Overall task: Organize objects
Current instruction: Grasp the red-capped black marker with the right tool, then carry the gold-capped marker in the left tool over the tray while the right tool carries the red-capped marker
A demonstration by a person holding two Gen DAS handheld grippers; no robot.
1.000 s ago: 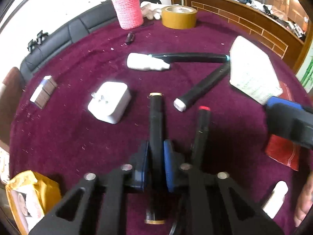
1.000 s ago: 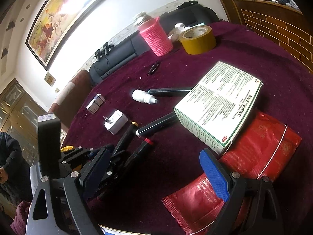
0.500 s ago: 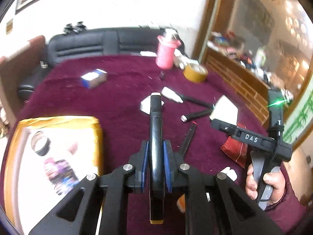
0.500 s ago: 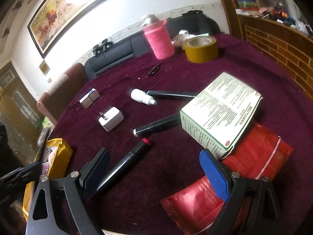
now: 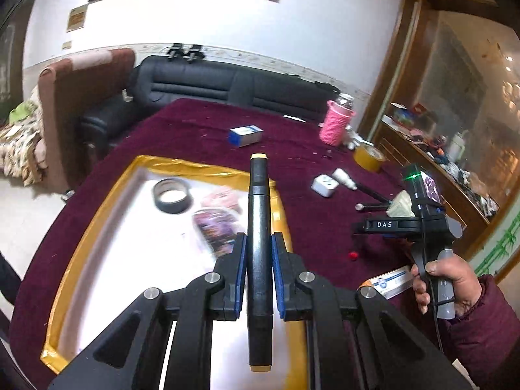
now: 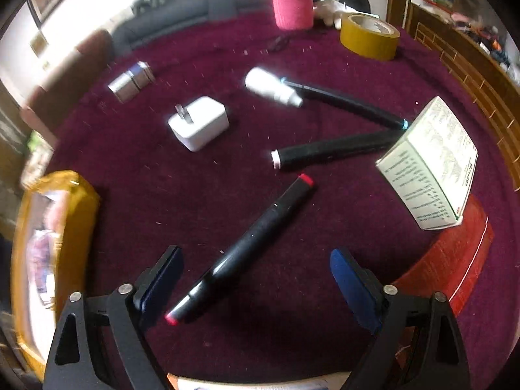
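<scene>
Left wrist view: left tool (image 5: 259, 274) pinching yellow-capped marker (image 5: 259, 253), lifted off the bench (image 5: 195, 123) and now over yellow-rimmed tray (image 5: 97, 208), which contains tape ring (image 5: 171, 195) and packets. Right tool (image 6: 256, 279), jaws spread, just narrowing, straddles red-capped marker (image 6: 247, 253), not yet gripped.

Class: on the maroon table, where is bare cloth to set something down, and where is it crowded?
Free: between the white charger and the yellow-rimmed tray. Crowded: the white-capped marker, the blue-capped marker and the green-print box crowd together.
</scene>
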